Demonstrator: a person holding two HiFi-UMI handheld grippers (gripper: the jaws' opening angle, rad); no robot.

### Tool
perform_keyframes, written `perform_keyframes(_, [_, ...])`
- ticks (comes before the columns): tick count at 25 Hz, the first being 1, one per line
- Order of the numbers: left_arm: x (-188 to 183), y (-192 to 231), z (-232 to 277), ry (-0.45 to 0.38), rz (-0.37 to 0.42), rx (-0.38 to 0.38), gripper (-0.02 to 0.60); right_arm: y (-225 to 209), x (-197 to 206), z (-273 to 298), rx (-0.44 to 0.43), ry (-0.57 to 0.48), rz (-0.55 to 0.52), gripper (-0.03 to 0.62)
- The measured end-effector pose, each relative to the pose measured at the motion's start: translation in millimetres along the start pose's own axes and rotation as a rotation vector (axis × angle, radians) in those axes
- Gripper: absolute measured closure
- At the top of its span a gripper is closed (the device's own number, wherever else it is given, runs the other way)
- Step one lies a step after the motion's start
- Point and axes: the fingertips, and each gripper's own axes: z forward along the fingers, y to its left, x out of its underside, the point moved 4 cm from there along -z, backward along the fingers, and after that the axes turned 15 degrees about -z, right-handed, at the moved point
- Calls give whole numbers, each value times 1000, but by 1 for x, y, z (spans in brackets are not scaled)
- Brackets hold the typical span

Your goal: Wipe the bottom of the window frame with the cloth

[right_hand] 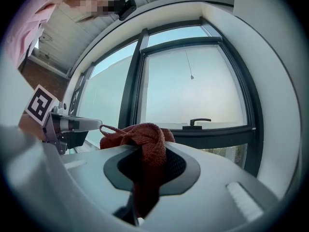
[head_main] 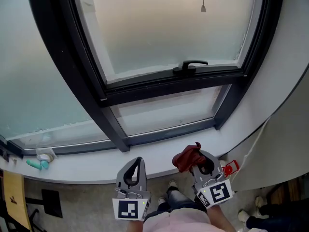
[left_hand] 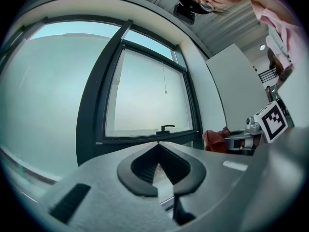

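Window frame (head_main: 170, 82), dark metal, curved by the head view's lens, with 1 heavy upright post at left and 1 horizontal bar across the middle; its bottom rail (head_main: 166, 131) runs just above the sill, and no cloth touches it. Glass panes (head_main: 164, 28), frosted, 1 large above the bar, 1 shallow below it and 1 wide to the left of the post. Sill (head_main: 77, 167), white, a broad ledge beneath the frame and nearest the person. Left gripper (head_main: 137, 162), grey, marker cube toward the person, held over the sill's near edge; its jaws are pressed together at the tips with nothing between them. Right gripper (head_main: 203, 159), same pattern, just beside the left one and over the sill's right part; its jaws are clamped on the cloth. Cloth (head_main: 187, 156), red knit, bunched into a lump at the right gripper's tips, part of it hanging down between the jaws in the right gripper view; it sits above the sill, apart from the bottom rail. Handle (head_main: 190, 65), black lever, mounted on the horizontal bar right of centre. Teal item (head_main: 36, 165), small, lying on the sill's far left end. Cord weight (head_main: 203, 7), small, hanging in front of the upper pane.
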Motion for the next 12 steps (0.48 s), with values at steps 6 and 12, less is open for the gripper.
perform_keyframes(6, [-7,12,50,-28,19,-34,584,-33,6,51,-56,-14,-1,526])
perform_keyframes(12, [-13,13,93,-52,30,-69,584,-68,8,90,-93,-30,-6,526])
